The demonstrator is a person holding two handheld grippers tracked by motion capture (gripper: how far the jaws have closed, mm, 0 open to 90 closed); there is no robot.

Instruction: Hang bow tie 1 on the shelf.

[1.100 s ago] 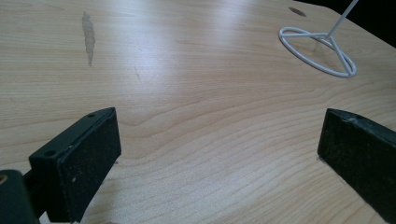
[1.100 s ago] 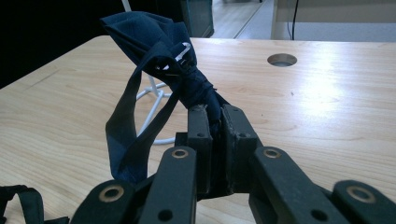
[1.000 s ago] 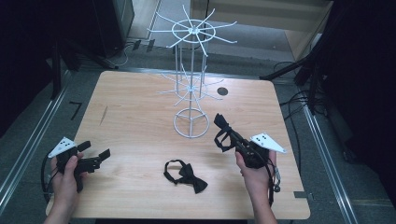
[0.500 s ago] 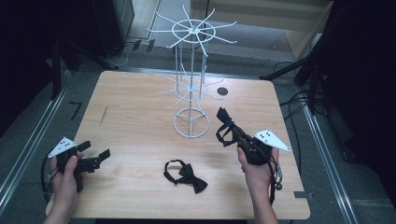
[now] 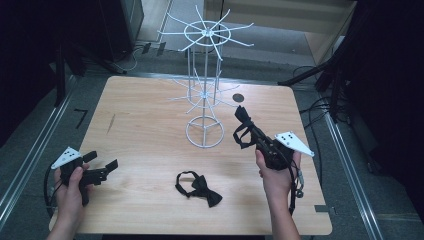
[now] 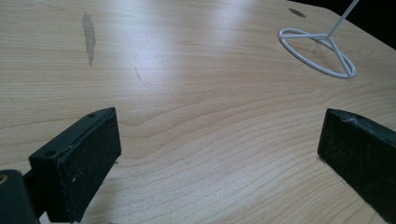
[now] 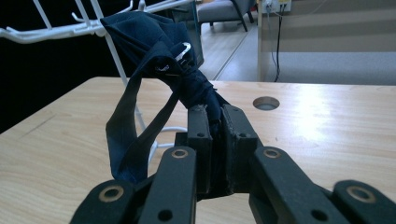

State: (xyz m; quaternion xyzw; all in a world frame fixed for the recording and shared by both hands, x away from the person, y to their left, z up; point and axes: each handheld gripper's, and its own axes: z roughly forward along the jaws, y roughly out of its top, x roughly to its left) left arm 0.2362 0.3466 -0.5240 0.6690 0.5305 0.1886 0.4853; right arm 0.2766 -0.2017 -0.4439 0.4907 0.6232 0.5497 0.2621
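Observation:
A white wire rack point(image 5: 205, 95) with hooked arms stands at the middle of the wooden table point(image 5: 140, 120). My right gripper point(image 5: 254, 132) is shut on a dark bow tie point(image 5: 244, 124), held above the table just right of the rack's ring base. In the right gripper view the bow tie point(image 7: 159, 51) sticks up from the closed jaws of that gripper point(image 7: 215, 116), its strap hanging in a loop, with rack arms point(image 7: 70, 28) close behind. A second black bow tie point(image 5: 199, 186) lies on the table near the front. My left gripper point(image 5: 101, 161) rests open at the front left with nothing in it.
In the left gripper view the rack's ring base point(image 6: 320, 49) lies ahead to the right across bare wood. A round cable hole point(image 5: 238, 97) sits in the table behind the rack. Dark floor, cables and stands surround the table.
My right gripper has lifted a little with the bow tie, edging toward the rack. The left gripper and the bow tie on the table have stayed put.

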